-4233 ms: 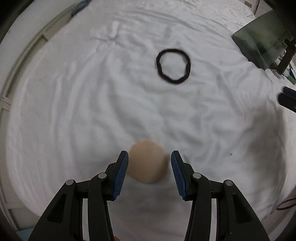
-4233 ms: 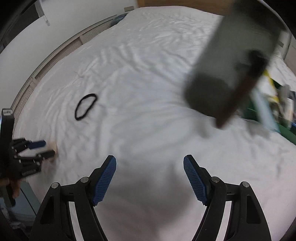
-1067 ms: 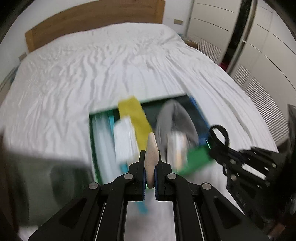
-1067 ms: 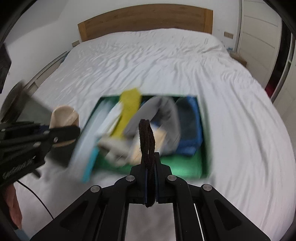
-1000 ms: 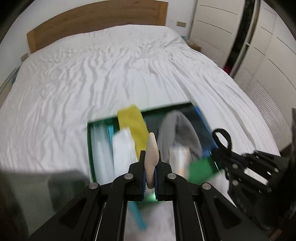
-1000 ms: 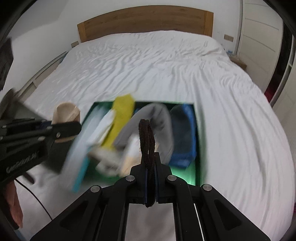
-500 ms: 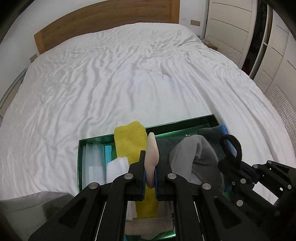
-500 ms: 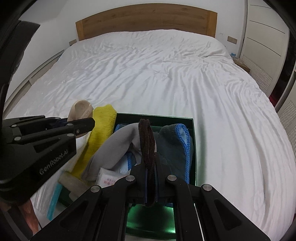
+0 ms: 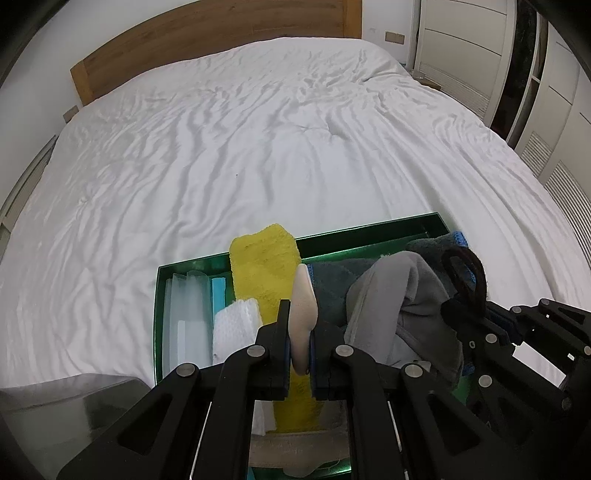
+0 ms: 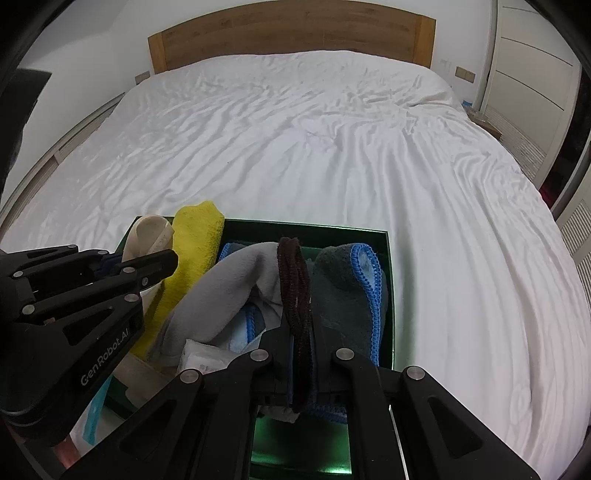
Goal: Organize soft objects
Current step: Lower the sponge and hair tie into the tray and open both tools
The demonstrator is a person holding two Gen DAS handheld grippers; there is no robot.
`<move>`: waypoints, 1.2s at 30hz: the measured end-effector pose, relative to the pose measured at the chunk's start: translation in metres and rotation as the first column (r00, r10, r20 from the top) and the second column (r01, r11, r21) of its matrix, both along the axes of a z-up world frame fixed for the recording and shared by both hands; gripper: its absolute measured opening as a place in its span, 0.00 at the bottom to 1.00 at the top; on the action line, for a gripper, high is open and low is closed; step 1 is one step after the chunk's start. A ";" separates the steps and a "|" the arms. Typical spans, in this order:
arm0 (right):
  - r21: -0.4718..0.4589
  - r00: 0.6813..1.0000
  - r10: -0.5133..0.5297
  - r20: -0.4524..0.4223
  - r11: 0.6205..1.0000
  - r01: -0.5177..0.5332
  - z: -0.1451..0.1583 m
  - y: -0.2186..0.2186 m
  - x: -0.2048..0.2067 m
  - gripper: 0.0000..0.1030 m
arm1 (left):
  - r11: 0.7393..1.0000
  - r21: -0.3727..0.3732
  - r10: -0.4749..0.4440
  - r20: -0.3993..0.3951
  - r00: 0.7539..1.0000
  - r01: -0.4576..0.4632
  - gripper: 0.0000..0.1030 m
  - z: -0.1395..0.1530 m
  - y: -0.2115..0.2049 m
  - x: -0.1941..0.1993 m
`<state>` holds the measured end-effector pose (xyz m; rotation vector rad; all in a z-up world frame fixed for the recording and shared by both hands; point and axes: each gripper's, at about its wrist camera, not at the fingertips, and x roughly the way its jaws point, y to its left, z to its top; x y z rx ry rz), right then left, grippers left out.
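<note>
The left gripper point(image 9: 300, 334) is clamped on a flat beige round sponge pad point(image 9: 303, 314), held edge-on with its long axis pointing away from the camera. The right gripper point(image 10: 300, 341) is clamped on a dark brown looped hair tie point(image 10: 293, 291), squeezed flat and upright. Both hang directly above the open green rectangular box point(image 9: 369, 230), which lies just below and ahead of the jaws, so release calls for little further travel. The box already holds a yellow plush cloth point(image 9: 264, 266), a grey fleece garment point(image 9: 391, 295) and a dark grey towel with blue edging point(image 10: 347, 295). It rests on a wrinkled white bedsheet point(image 10: 332, 147); a wooden headboard point(image 10: 291, 31) and white wardrobe doors point(image 9: 461, 48) bound the room.
</note>
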<state>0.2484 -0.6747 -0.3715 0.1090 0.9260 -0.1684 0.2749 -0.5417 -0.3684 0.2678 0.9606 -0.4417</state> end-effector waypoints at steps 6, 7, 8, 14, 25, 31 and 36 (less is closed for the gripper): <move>0.003 1.000 -0.002 -0.020 1.000 0.002 -0.003 -0.003 0.004 0.07 | 1.000 0.018 0.003 -0.003 1.000 -0.002 0.08 -0.003 -0.004 0.000; 0.003 1.000 -0.002 -0.024 1.000 0.002 -0.004 -0.004 0.005 0.07 | 1.000 0.020 0.003 -0.002 1.000 -0.003 0.08 -0.003 -0.004 0.000; 0.002 1.000 -0.003 -0.027 1.000 0.003 -0.004 -0.005 0.006 0.07 | 1.000 0.021 0.003 -0.004 1.000 -0.003 0.08 -0.003 -0.004 0.000; -0.002 0.999 -0.004 -0.040 1.000 0.004 -0.007 -0.008 0.011 0.09 | 1.000 0.024 0.006 -0.009 1.000 -0.006 0.09 -0.004 -0.003 0.002; 0.001 0.999 0.006 -0.038 1.000 -0.006 -0.005 -0.007 0.014 0.34 | 1.000 0.020 0.010 -0.016 1.000 -0.010 0.22 0.000 -0.001 0.007; -0.003 0.999 0.011 -0.038 1.000 -0.012 -0.003 -0.006 0.017 0.35 | 1.000 0.019 0.012 -0.017 1.000 -0.012 0.22 0.001 -0.002 0.009; -0.004 0.999 0.009 -0.041 1.000 -0.009 -0.002 -0.005 0.018 0.35 | 1.000 0.018 0.014 -0.020 1.000 -0.013 0.22 0.002 -0.002 0.009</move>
